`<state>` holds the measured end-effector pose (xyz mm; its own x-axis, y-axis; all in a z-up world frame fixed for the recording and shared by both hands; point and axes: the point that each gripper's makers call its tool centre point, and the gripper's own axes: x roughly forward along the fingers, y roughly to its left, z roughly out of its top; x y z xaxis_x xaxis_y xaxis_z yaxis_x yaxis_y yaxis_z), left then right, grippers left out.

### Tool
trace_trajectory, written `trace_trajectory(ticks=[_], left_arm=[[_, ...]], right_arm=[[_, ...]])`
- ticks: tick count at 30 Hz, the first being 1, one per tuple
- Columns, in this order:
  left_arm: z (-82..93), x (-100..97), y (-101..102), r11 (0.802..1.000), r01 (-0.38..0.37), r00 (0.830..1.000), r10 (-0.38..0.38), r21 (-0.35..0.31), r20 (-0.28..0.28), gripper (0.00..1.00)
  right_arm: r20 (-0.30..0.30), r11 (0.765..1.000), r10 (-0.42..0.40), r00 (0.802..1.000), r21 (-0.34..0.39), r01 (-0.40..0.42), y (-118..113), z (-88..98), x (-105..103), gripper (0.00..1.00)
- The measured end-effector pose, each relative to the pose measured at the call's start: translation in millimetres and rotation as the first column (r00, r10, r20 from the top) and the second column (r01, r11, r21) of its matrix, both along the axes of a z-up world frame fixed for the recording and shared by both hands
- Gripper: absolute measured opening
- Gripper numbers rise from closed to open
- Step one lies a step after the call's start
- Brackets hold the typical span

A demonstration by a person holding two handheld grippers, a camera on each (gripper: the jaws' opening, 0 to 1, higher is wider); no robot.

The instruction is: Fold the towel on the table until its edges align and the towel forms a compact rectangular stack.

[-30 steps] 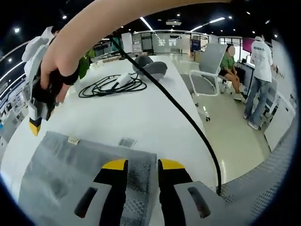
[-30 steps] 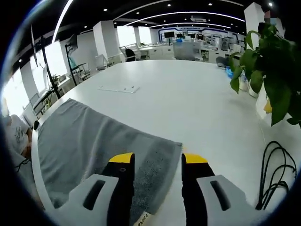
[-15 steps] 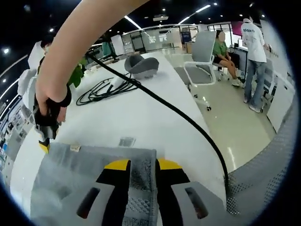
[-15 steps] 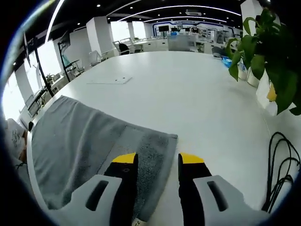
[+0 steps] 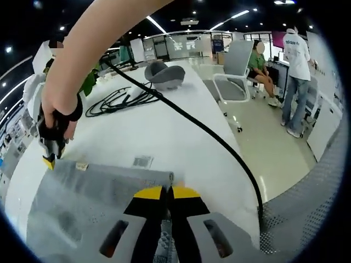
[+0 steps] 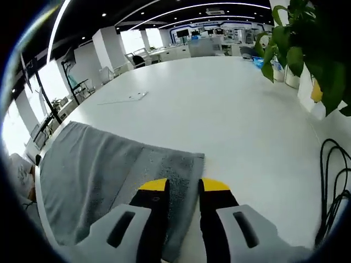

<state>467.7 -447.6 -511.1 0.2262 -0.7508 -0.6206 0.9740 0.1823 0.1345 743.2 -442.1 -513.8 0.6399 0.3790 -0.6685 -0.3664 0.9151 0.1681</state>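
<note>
A grey towel (image 5: pixel 82 197) lies flat on the white table (image 5: pixel 159 131). My left gripper (image 5: pixel 167 193) is shut on its near right corner, the yellow tips almost touching with cloth pinched between them. My right gripper (image 5: pixel 50 156), held by a hand, sits at the towel's far left corner beside a small tag (image 5: pixel 82 165). In the right gripper view the towel (image 6: pixel 88 164) spreads to the left, and the right gripper (image 6: pixel 184 186) straddles its corner edge. Its jaws are narrowed but still apart, with cloth lying between them.
A black cable (image 5: pixel 208 137) runs across the table and over its edge. Coiled cables (image 5: pixel 123 99) and a grey object (image 5: pixel 164 75) lie further off. A label (image 5: pixel 142 161) lies by the towel. Chair (image 5: pixel 236 76) and people stand right. Paper (image 6: pixel 123 98), plant (image 6: pixel 296 38), cables (image 6: pixel 334 181).
Both grippers have closed in on the towel's corners: the left jaws went from apart to pinched on the cloth, and the right jaws narrowed by about half.
</note>
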Motion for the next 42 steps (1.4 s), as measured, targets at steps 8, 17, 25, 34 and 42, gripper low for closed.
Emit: trace_trajectory(ticks=[8, 17, 25, 34, 42], left_arm=[[5.6, 5.8, 4, 0.998, -0.043, 0.998, 0.041, -0.036, -0.055, 0.02], [20.4, 10.0, 9, 0.99, -0.113, 0.988, 0.103, -0.086, -0.111, 0.02], [31.5, 14.1, 16, 0.969, -0.208, 0.965, 0.18, -0.137, -0.192, 0.02], [55.5, 14.8, 21, 0.936, -0.287, 0.935, 0.227, -0.205, -0.271, 0.02], [83.5, 16.1, 36, 0.914, -0.325, 0.928, 0.26, -0.242, -0.266, 0.02]], right_arm=[[-0.02, 0.998, -0.057, 0.998, 0.011, 0.058, -7, -3.1, 5, 0.0], [-0.017, 0.998, -0.053, 0.998, -0.023, 0.052, -5, -2.5, 7, 0.0], [-0.003, 0.999, -0.035, 0.999, -0.03, 0.034, -3, 8.8, 7, 0.0], [0.008, 0.999, -0.042, 0.999, -0.018, 0.042, 3, 29.8, 9, 0.0], [0.029, 0.998, -0.059, 0.998, 0.025, 0.058, 11, 52.4, 9, 0.0]])
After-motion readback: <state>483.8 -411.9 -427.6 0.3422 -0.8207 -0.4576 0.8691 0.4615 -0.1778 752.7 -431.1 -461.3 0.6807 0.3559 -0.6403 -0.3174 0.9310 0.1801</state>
